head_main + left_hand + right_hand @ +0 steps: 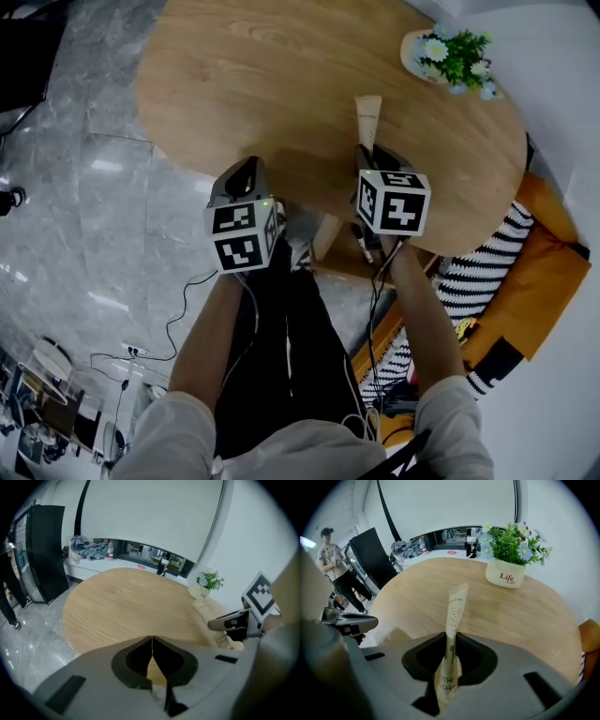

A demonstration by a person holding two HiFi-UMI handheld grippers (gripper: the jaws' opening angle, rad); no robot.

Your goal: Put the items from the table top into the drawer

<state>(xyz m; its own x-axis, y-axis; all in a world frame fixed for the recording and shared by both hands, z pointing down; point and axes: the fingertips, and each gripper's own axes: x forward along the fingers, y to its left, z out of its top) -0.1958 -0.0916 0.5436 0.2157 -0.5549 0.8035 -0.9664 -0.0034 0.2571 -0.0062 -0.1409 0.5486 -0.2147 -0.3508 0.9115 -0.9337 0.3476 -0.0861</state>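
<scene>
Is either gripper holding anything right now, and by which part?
The right gripper pinches a beige paper packet partway along its length; the left gripper is shut, empty.

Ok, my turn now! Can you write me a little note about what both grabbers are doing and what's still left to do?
Left gripper: jaws shut, empty, at the near edge of the oval wooden table.
Right gripper: shut on the slim beige paper packet, which sticks out over the tabletop.
The white pot of blue and white flowers stands on the table's far side.
Done: packet gripped.
Left: put it in the drawer, which no view shows.
</scene>
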